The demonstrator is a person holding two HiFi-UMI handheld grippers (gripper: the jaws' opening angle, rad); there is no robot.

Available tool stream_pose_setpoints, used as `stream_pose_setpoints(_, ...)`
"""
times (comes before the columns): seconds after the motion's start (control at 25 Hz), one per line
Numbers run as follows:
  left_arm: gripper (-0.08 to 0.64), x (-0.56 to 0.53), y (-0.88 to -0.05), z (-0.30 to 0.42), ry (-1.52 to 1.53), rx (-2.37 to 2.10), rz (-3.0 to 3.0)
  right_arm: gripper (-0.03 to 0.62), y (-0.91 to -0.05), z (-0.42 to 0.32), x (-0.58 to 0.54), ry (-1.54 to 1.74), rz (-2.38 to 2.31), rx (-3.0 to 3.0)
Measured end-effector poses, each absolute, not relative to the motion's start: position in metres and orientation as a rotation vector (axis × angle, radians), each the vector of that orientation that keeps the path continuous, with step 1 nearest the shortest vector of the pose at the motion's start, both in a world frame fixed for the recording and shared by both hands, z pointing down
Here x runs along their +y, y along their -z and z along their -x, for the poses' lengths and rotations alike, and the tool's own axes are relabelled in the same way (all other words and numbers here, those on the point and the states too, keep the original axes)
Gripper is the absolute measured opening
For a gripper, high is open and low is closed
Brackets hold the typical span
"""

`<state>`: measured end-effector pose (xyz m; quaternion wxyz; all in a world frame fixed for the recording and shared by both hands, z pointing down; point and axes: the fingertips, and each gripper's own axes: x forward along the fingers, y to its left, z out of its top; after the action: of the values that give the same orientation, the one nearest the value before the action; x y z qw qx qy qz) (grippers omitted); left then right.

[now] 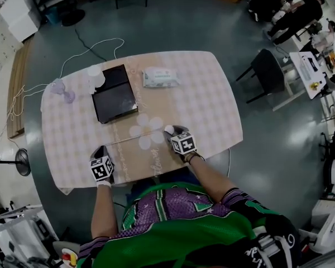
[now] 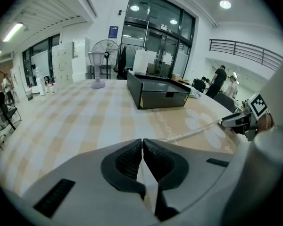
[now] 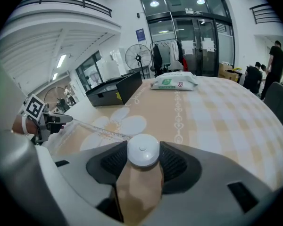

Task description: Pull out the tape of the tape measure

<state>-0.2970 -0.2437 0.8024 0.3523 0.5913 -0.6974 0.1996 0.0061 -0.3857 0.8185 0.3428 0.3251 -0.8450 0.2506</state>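
Standing on grey floor (image 1: 173, 21) is a checked table (image 1: 212, 99).

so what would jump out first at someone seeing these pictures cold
The eye goes first to the thin tape, drawn out in a straight line over the near part of the checked table between the two grippers. The left gripper is shut on the tape's end, and the right gripper clamps the round white tape measure. Behind them a black box sits mid-table.
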Motion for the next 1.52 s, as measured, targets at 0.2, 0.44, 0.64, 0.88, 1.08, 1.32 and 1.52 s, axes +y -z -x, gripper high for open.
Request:
stream_pose_setpoints(0.2,0.029,-0.241,-0.808,0.299,-0.513,-1.792,-1.511,0.221,-0.819,-0.003,-0.387,-0.626,-0.840,-2.173)
stream_pose_setpoints(0.44,0.036,-0.240,-0.813,0.305,-0.572,-1.792,-1.436,0.224,-0.822,0.000,-0.385,-0.535,-0.808,-2.099)
stream_pose_setpoints(0.64,0.133,-0.239,-0.812,0.299,-0.577,-1.754,-1.440,0.260,-0.821,0.006,-0.381,-0.545,-0.742,-2.075)
stream_pose_setpoints(0.88,0.194,-0.224,-0.803,0.301,-0.547,-1.757,-1.434,0.292,-0.815,-0.009,-0.383,-0.588,-0.804,-2.074)
stream_pose_setpoints(1.08,0.195,-0.205,-0.792,0.317,-0.502,-1.815,-1.406,0.291,-0.798,-0.033,-0.384,-0.659,-0.931,-2.067)
stream_pose_setpoints(1.32,0.195,-0.188,-0.766,0.328,-0.429,-1.878,-1.424,0.290,-0.766,-0.032,-0.382,-0.679,-1.006,-2.128)
stream_pose_setpoints(1.52,0.195,-0.183,-0.735,0.329,-0.379,-1.925,-1.460,0.290,-0.733,-0.022,-0.373,-0.636,-1.012,-2.187)
